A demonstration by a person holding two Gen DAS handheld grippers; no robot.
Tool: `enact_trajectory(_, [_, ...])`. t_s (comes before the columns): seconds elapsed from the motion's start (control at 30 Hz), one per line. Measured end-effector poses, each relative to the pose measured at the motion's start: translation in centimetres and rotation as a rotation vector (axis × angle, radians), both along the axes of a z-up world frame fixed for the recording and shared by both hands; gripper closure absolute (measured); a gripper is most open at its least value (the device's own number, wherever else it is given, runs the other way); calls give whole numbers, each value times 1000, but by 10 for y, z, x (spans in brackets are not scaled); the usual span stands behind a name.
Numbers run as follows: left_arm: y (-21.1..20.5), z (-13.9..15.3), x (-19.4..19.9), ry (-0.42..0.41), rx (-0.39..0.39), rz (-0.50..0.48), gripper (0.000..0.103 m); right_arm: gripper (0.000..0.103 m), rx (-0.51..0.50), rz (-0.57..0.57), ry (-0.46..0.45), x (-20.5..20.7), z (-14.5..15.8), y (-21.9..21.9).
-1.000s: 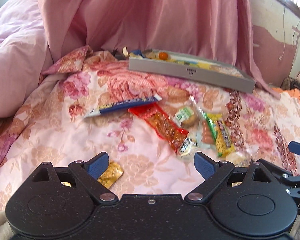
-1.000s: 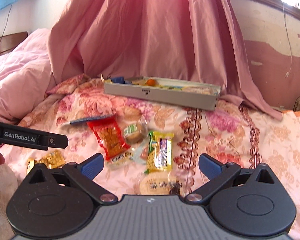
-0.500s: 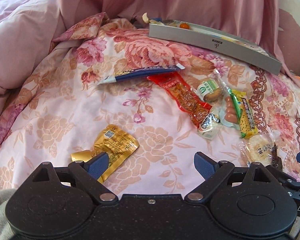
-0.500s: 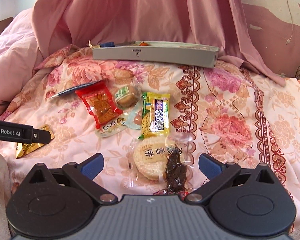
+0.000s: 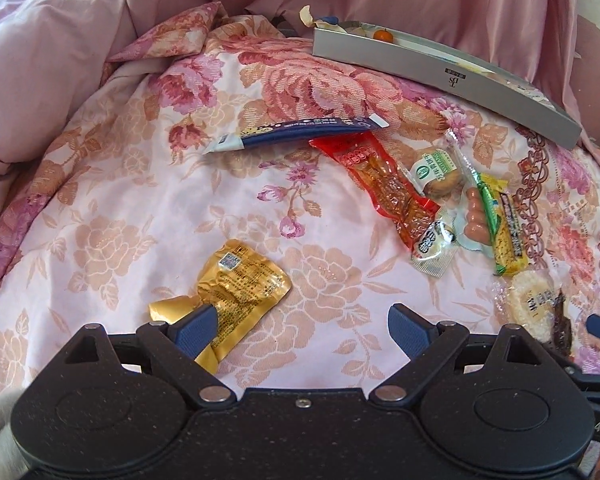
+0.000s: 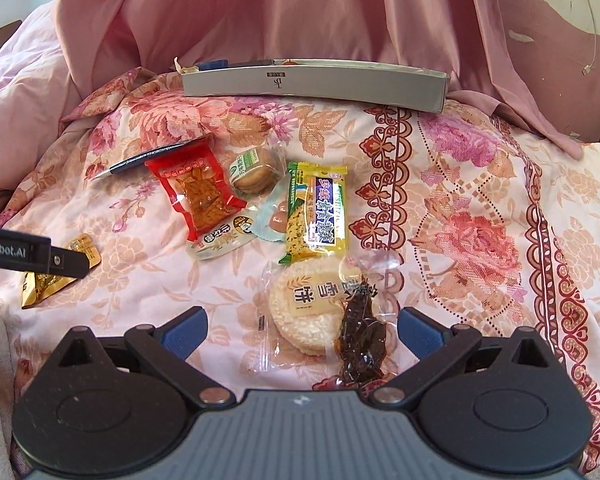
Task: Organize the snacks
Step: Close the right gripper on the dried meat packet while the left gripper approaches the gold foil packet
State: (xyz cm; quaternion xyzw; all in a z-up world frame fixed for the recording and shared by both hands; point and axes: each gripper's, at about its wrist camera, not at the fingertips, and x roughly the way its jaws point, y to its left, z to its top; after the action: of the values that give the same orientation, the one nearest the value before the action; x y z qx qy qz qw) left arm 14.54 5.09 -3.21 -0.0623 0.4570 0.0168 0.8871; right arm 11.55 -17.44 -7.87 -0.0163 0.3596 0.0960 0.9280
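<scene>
A floral bedspread (image 6: pixel 480 208) in pink, peach and maroon covers the bed, with a plain pink sheet (image 6: pixel 300 12) draped up behind it. At the far edge of the bedspread lies a long grey box (image 6: pixel 316 84), open at the top; the left wrist view shows a small orange item (image 5: pixel 381 35) inside it.

The snacks lie loose on the bedspread in front of the box. A red packet (image 6: pixel 198 192) of brown strips sits beside a clear-wrapped round biscuit (image 6: pixel 256 172), and a slim dark blue packet (image 5: pixel 296 132) lies just beyond the red one. A yellow and green bar (image 6: pixel 317 216) lies next to them, partly over a pale packet of sausages (image 5: pixel 476 212). A small white sachet (image 6: pixel 220 240) touches the red packet's near end. Nearest the right claw lie a round rice cracker (image 6: pixel 308 312) in clear wrap and a dark brown dried snack (image 6: pixel 362 340) touching its right edge. A crinkled gold pouch (image 5: pixel 240 288) lies well apart to the left.

The left claw (image 5: pixel 300 332) is low over the bedspread with its jaws spread wide, its left finger (image 5: pixel 198 330) over the gold pouch's near corner. The right claw (image 6: pixel 302 330) is equally wide open, its fingers flanking the rice cracker and the dried snack, gripping nothing.
</scene>
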Motion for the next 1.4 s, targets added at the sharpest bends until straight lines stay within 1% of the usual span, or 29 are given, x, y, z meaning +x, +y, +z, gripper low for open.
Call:
enact_trajectory(0.07, [5,3,7,6,-15,-31,11,0,9,1,4,-1,-1,-2])
enact_trajectory(0.2, [14,4,21,43,-2,-109,11,0,19,1,-2,-1,-1,-2])
enact_trajectory(0.3, [21,1,30,68,4,-192,11,0,19,-13,3,2,-3,-3])
enact_trajectory(0.43, [30,-5,45,118,-24,-247,11,0,31,-34,16,9,-6,-7])
enact_trajectory(0.5, [32,-8,52,142,-15,-259,11,0,37,-42,36,14,-9,-8])
enact_trajectory(0.6, [30,-14,60,179,43,-277,11,0,47,-49,65,19,-15,-10])
enact_trajectory(0.67, [30,-20,66,215,90,-270,13,0,48,-50,79,22,-17,-10])
enact_trajectory(0.73, [32,-28,72,269,98,-250,14,2,52,-48,96,24,-20,-9])
enact_trajectory(0.8, [31,-34,74,315,95,-244,15,7,52,-47,108,24,-22,-8])
enact_trajectory(0.83, [29,-36,74,323,110,-252,15,9,54,-43,110,24,-22,-8])
enact_trajectory(0.9, [22,-36,73,325,135,-271,16,16,63,-26,110,22,-22,-6])
enact_trajectory(0.93, [19,-36,72,324,129,-278,17,18,60,-18,105,20,-21,-5])
enact_trajectory(1.0, [14,-35,71,325,100,-276,18,27,57,2,97,19,-20,-1])
enact_trajectory(1.07, [8,-36,69,323,57,-274,18,30,57,21,97,18,-19,2])
enact_trajectory(1.13, [1,-36,67,316,24,-268,18,30,53,36,94,16,-19,5])
enact_trajectory(1.23, [-15,-36,62,302,4,-308,18,30,62,71,91,14,-19,9])
enact_trajectory(1.3, [-21,-33,59,298,16,-340,18,27,60,101,87,12,-18,13])
enact_trajectory(1.33, [-23,-31,58,296,22,-361,20,26,56,108,83,11,-17,14])
enact_trajectory(1.37, [-21,-28,57,294,22,-372,21,24,55,114,83,9,-16,13])
enact_trajectory(1.4, [-18,-23,56,291,17,-383,22,19,56,116,83,7,-14,12])
